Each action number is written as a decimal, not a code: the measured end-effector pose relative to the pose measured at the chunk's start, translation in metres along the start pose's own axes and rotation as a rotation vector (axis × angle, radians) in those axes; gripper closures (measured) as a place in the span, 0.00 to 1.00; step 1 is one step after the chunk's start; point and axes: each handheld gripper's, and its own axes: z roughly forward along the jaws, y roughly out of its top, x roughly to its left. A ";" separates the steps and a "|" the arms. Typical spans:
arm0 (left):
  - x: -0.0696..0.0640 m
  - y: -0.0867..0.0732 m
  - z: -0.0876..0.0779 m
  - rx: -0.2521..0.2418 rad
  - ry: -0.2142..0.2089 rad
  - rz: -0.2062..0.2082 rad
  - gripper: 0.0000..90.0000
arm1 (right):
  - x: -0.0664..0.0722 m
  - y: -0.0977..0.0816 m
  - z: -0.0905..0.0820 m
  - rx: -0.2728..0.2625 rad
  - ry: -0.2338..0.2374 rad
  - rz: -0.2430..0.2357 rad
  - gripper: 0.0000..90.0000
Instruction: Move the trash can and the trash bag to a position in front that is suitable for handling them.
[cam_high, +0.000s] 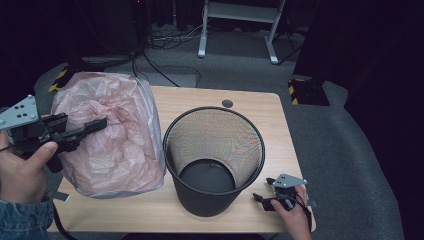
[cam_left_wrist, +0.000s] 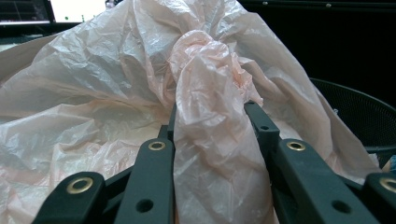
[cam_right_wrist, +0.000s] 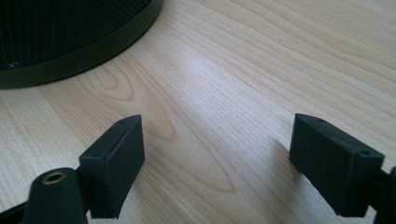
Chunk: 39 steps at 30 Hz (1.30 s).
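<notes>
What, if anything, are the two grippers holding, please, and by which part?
The left gripper is shut on the pink plastic bag, pinching its twisted, gathered neck. The right gripper is open and holds nothing.

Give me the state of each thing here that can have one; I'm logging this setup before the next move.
pink plastic bag: puffed up, bunched top pinched in the left gripper.
mesh bin: upright on the table, empty, unlined.
left gripper: shut on a twisted wad of the bag.
right gripper: open, nothing between the jaws, low over the table beside the bin.
</notes>
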 end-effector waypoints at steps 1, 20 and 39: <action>-0.001 0.003 -0.001 0.000 0.000 0.008 0.77 | 0.000 0.000 0.000 0.000 0.000 0.000 0.20; -0.017 0.023 0.030 -0.027 -0.104 0.036 0.77 | 0.000 0.000 0.000 0.000 -0.003 -0.002 0.20; -0.034 0.033 0.092 0.002 -0.216 0.065 0.76 | 0.003 -0.001 -0.001 0.001 -0.013 0.003 0.20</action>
